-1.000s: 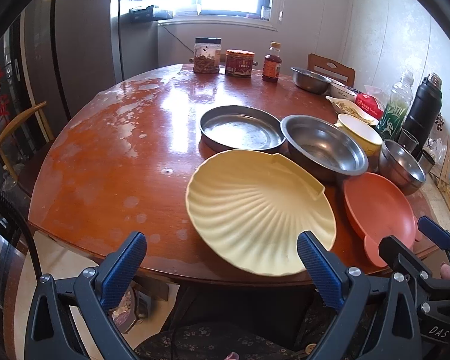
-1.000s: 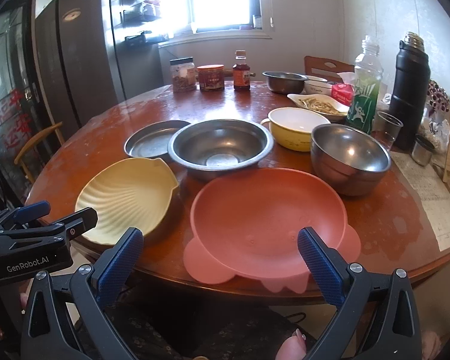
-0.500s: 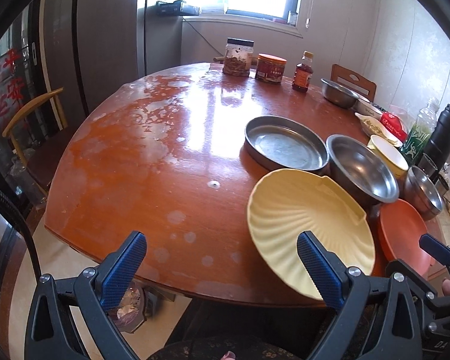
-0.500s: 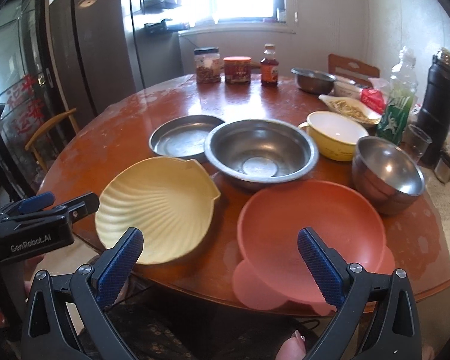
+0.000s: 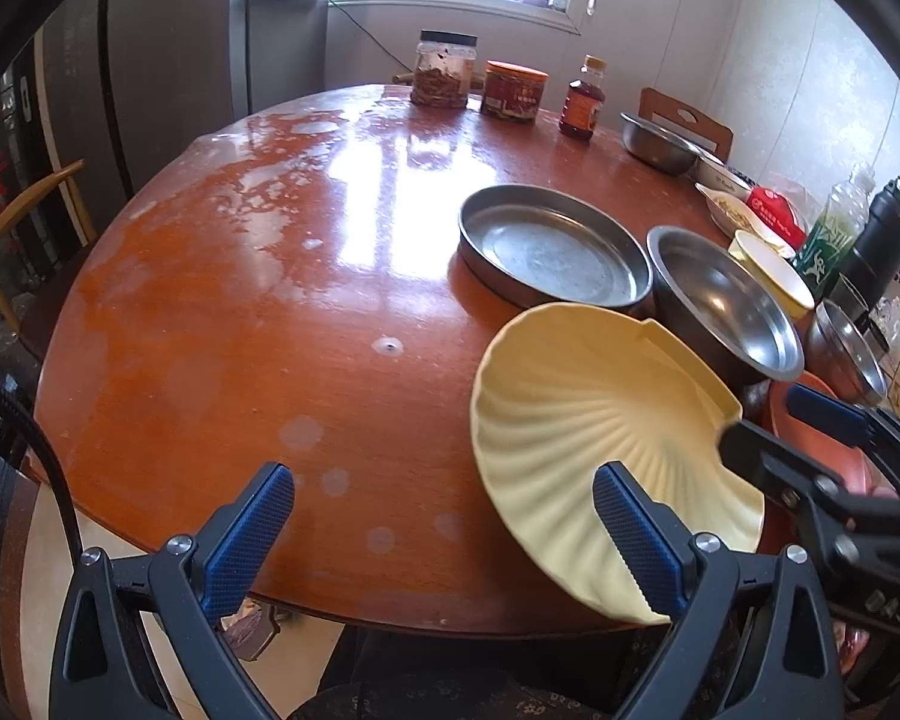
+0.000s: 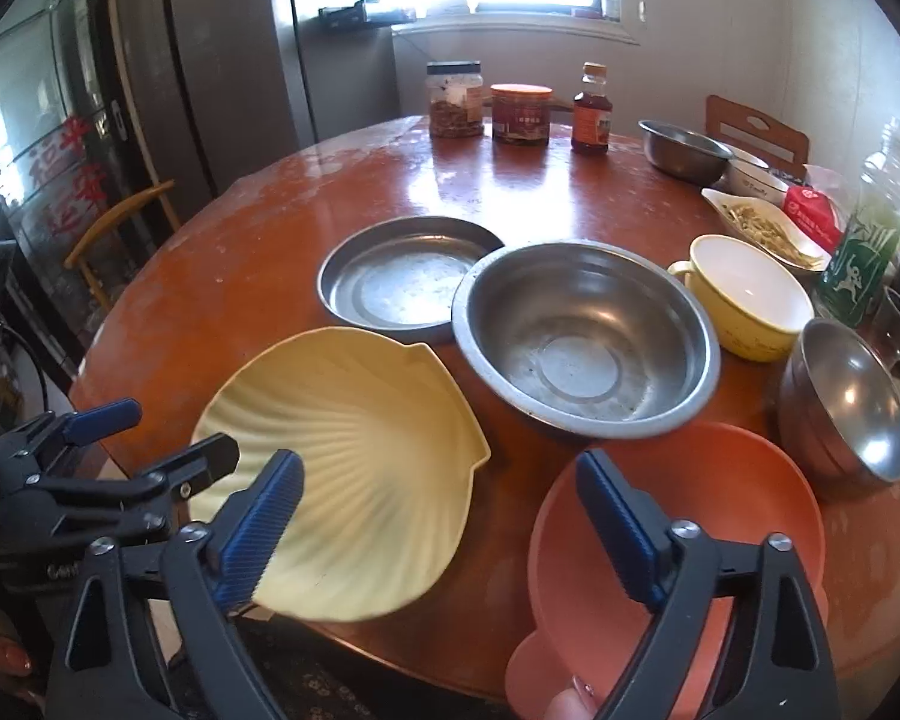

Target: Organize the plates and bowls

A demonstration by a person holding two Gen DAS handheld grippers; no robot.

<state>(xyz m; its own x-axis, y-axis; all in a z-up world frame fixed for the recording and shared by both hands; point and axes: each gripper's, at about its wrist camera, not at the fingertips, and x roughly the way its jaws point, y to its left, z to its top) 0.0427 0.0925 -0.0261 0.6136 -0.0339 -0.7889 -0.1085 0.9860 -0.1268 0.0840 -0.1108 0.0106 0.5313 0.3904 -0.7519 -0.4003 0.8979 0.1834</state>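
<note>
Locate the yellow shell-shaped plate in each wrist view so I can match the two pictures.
Left wrist view: the yellow shell-shaped plate lies lower right, at the table's near edge, partly behind the left gripper's right finger.
Right wrist view: the same plate lies lower left of centre, partly behind the right gripper's left finger.
Shared landmark: the flat steel pan sits just beyond the plate in both views.
</note>
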